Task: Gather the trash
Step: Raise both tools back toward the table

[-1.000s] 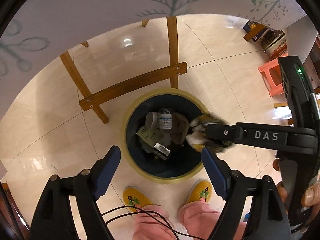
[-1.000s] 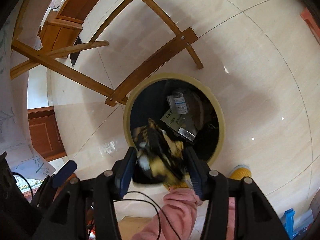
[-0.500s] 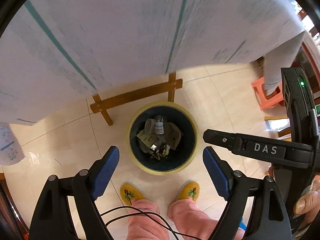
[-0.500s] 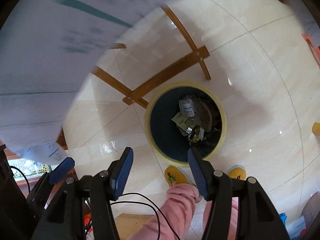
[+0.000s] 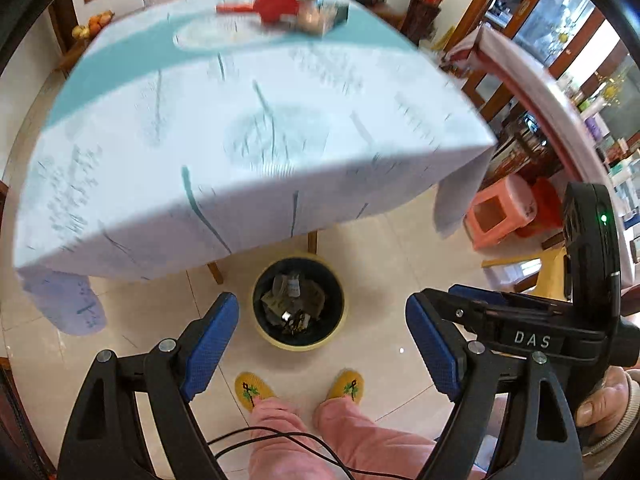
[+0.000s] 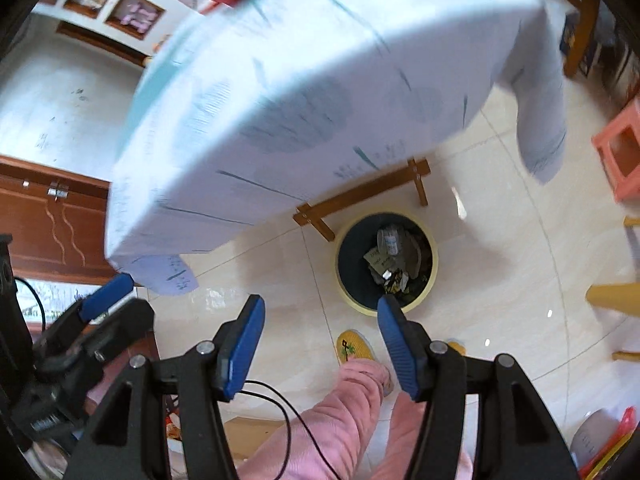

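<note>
A round bin (image 5: 267,332) with a yellow rim stands on the floor by the table's near edge; it also shows in the right wrist view (image 6: 433,280). Trash (image 5: 294,308) lies inside it: a small bottle, paper and wrappers. My left gripper (image 5: 320,344) is open and empty, high above the bin. My right gripper (image 6: 320,336) is open and empty, above the floor left of the bin. On the far side of the table (image 5: 260,112) lie a red item (image 5: 276,4) and other blurred items.
The table wears a pale blue cloth (image 6: 320,80) that hangs over its edges. Wooden leg braces (image 6: 360,196) stand behind the bin. A pink stool (image 5: 496,216) stands to the right. The person's yellow slippers (image 5: 252,390) are just before the bin. A wooden cabinet (image 6: 48,224) is at the left.
My right gripper opened and let a yellow-black wrapper fall into the bin. Both grippers then rose well above the bin, bringing the tabletop into view.
</note>
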`<state>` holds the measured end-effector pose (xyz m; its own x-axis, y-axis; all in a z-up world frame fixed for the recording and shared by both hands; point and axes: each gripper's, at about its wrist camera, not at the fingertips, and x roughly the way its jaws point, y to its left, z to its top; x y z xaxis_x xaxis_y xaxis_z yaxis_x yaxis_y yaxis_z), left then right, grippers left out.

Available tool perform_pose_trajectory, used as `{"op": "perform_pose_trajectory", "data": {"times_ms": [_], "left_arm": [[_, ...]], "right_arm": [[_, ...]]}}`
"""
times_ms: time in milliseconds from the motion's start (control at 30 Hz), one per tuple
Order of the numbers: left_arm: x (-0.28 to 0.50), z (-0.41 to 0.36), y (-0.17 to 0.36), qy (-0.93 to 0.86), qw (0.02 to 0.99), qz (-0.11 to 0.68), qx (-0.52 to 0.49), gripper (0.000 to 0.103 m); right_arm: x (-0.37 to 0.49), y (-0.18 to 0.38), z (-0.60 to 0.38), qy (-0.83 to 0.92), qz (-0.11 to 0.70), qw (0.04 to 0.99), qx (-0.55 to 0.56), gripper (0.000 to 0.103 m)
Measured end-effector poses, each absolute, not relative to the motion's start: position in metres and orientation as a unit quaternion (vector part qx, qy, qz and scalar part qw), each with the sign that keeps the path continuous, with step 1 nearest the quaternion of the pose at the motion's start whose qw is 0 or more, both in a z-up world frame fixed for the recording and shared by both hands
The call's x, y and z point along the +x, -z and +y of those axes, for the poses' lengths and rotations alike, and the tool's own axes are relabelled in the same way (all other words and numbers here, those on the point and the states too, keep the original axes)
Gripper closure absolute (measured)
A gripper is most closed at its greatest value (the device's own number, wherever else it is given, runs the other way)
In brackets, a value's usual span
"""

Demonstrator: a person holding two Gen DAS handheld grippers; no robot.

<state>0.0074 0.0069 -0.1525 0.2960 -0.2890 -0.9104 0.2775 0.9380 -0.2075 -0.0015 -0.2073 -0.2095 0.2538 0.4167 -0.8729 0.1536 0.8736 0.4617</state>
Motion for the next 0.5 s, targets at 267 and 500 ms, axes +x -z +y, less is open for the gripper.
{"op": "perform_pose_trajectory", "data": {"times_ms": [267, 500], "left_arm": [[-0.012, 0.006, 0.073, 0.175, 0.836, 0.520, 0.005, 0.019], [-0.017, 0.001, 0.015, 0.147, 0.869, 0.471, 0.026, 0.019]], "right_arm": [[-0.015, 0.131, -0.208, -0.121, 0.550, 0.800, 0.207, 0.044], [-0.018, 0.072, -0.210, -0.159, 0.485, 0.840, 0.184, 0.043]]}}
